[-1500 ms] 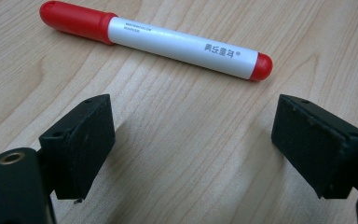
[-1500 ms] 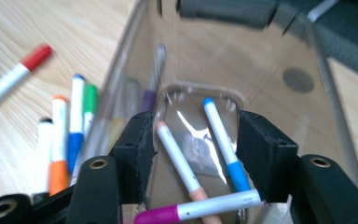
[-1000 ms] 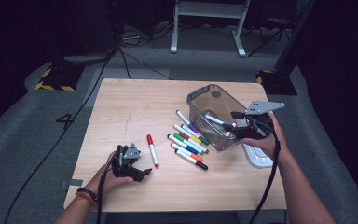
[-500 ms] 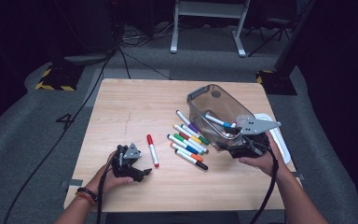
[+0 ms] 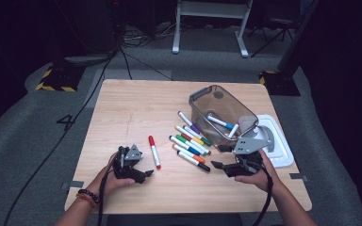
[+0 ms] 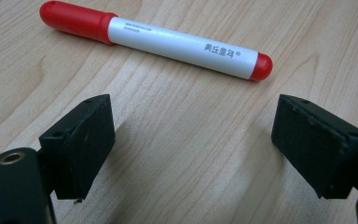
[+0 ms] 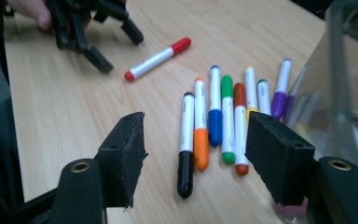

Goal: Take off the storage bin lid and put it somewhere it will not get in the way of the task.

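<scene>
While both grippers gape, red marker (image 5: 154, 151) lies apart from the marker row (image 5: 191, 146).

It looked like a lab or recording studio: a lone wooden desk (image 5: 136, 113) stood on grey carpet (image 5: 42, 127) in a dark room, with black cables (image 5: 122, 56) trailing over the floor, yellow-black hazard tape (image 5: 52, 87) and a metal stand (image 5: 210, 23) behind.

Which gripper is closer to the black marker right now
Right. The right gripper sits open just beside the black marker, fingers toward it. The left gripper is farther off, past the red marker.
</scene>
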`<state>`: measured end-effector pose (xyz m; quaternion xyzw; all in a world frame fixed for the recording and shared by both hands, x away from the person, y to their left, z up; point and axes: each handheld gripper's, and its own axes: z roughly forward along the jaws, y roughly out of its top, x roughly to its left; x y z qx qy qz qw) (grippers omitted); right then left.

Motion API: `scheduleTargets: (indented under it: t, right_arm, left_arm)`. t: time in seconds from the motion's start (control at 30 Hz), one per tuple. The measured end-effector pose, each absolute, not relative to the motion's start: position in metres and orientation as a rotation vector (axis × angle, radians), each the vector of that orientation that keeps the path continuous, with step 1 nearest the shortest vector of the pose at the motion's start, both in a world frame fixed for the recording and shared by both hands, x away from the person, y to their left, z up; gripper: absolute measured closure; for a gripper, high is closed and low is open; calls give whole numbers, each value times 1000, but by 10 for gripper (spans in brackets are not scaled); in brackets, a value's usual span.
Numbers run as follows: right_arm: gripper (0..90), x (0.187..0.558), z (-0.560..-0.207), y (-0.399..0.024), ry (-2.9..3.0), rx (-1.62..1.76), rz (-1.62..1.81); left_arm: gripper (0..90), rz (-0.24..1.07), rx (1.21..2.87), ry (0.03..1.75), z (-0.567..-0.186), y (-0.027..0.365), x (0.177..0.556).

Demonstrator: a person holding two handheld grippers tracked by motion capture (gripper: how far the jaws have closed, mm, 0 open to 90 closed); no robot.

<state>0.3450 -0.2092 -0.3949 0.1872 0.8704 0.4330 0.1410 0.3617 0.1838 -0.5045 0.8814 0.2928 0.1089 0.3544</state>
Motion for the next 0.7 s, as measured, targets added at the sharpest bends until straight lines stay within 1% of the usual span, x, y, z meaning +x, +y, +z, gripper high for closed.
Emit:
scheduleTargets:
  t: [0.13,0.43,0.7]
  right_arm:
    - [390,345,-414,-202,2561,541,1207]
    - [454,353,-458,-188,2655,552,1109]
    - [511,362,-478,-186,2656,618,1074]
  left_arm:
    - [137,282,2279,756,-504,184,362]
    - [138,282,2278,757,-504,184,362]
    - [138,282,2278,757,-504,184,362]
